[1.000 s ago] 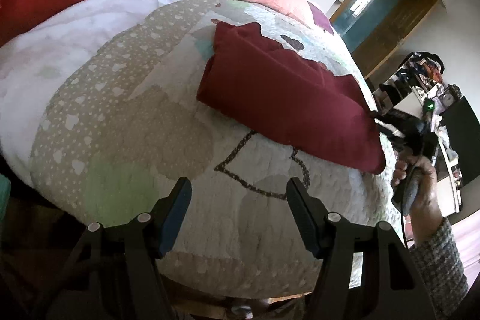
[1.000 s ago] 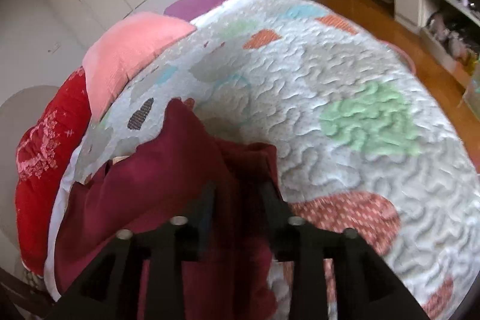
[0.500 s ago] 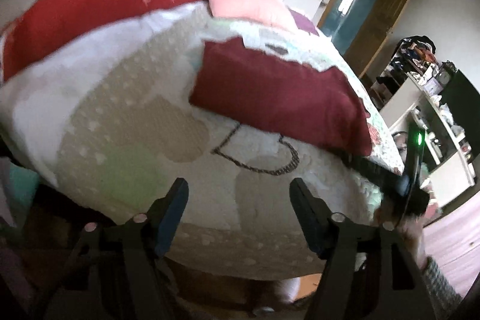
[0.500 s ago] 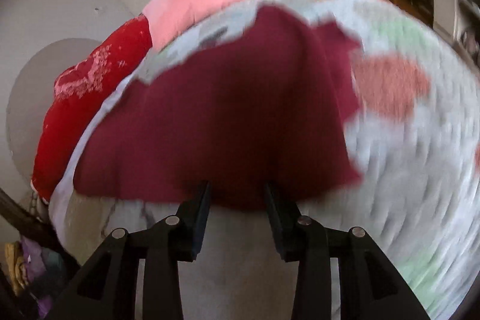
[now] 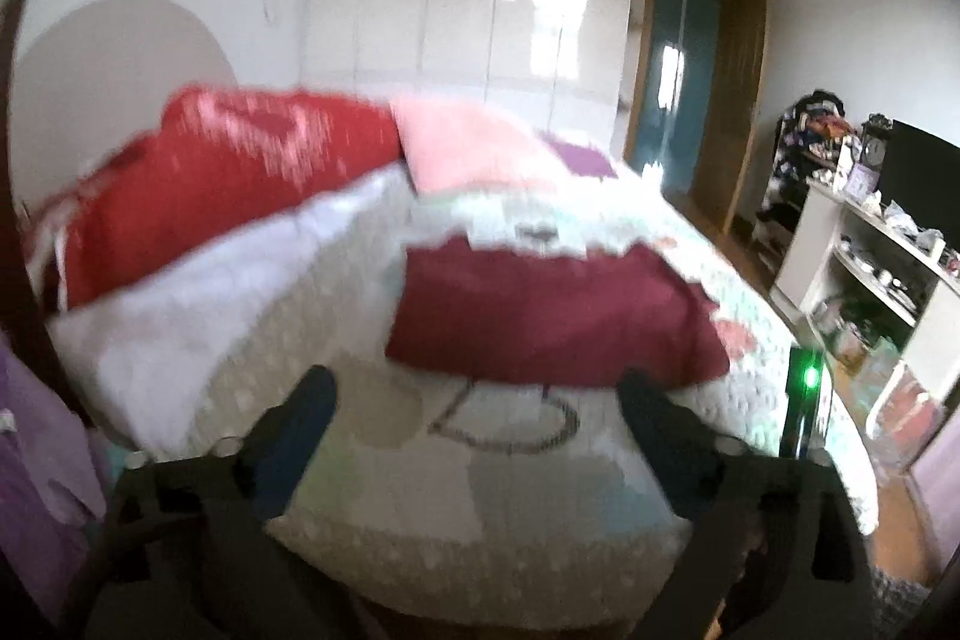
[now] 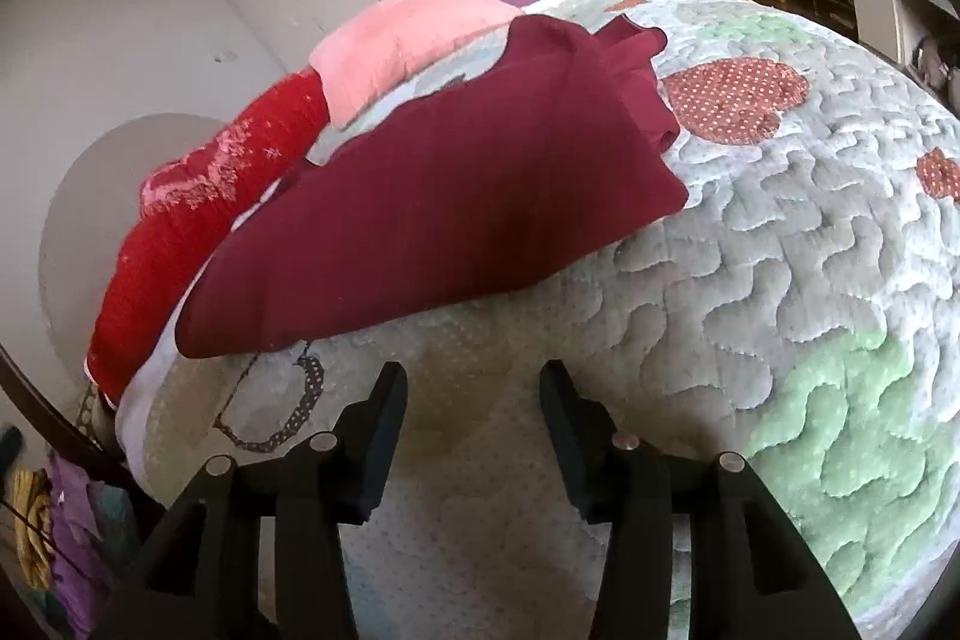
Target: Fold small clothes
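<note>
Matt maroon cloth garment [image 6: 444, 196] on puckered quilted bedspread [image 6: 780, 244]

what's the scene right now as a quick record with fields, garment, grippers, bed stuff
garment: maroon garment, folded, lying on the quilt
left gripper: left gripper open, holding nothing, short of the garment's near edge
right gripper: right gripper open, holding nothing, clear of the garment
pillows: red pillow and pink pillow beyond the garment
image quality: left wrist view motion-blurred, right wrist view sharp
</note>
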